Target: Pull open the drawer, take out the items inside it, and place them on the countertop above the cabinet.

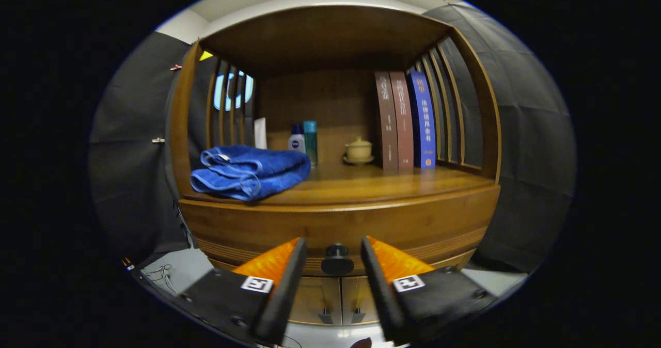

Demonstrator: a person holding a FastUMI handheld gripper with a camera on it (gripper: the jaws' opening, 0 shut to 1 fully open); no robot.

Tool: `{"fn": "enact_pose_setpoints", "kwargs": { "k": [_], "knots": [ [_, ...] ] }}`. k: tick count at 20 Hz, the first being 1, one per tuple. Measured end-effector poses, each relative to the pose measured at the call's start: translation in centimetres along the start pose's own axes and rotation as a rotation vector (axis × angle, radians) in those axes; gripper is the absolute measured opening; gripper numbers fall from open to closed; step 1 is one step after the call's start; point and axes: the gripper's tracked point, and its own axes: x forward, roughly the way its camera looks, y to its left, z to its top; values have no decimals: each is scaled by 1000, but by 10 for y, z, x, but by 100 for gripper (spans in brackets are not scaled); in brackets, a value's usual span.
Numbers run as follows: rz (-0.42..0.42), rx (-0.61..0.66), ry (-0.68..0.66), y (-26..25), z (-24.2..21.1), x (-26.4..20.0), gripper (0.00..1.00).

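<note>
Here | tongs (334,257) spread wide, flanking round dark knob (336,259) | smooth wooden drawer (335,224) closed | plush folded towel (250,171) on countertop (382,183)

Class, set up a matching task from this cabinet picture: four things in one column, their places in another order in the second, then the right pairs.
Things:
1. blue towel
2. drawer knob
3. lidded cup
4. three books

Places:
A. upright against the slatted side, beside the cup
B. between the open claw's fingers
C. folded at the countertop's front, opposite end from the books
D. on a saucer near the back

Pairs: 1-C, 2-B, 3-D, 4-A
</note>
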Motion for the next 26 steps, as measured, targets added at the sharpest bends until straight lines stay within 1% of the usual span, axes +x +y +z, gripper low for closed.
{"fn": "enact_pose_setpoints", "kwargs": {
  "k": [1,3,6,7,8,9,11,12,13,14,20,26],
  "knots": [
    [-5,5,26,0,-11,7,54],
    [-11,16,57,0,-21,14,56],
    [-26,-7,72,-3,-28,24,58],
    [-19,0,65,-4,-33,34,53],
    [-17,-5,67,-5,-27,29,49],
    [-16,-13,64,-2,-28,28,49],
    [-10,-5,61,-2,-27,28,42],
    [-6,-11,70,-2,-29,26,34],
    [-10,-13,76,-4,-29,22,34],
    [-11,-16,81,-3,-29,19,27],
    [-11,17,92,-7,-35,-28,27],
    [0,22,102,-9,-42,-76,27]
  ]
}}
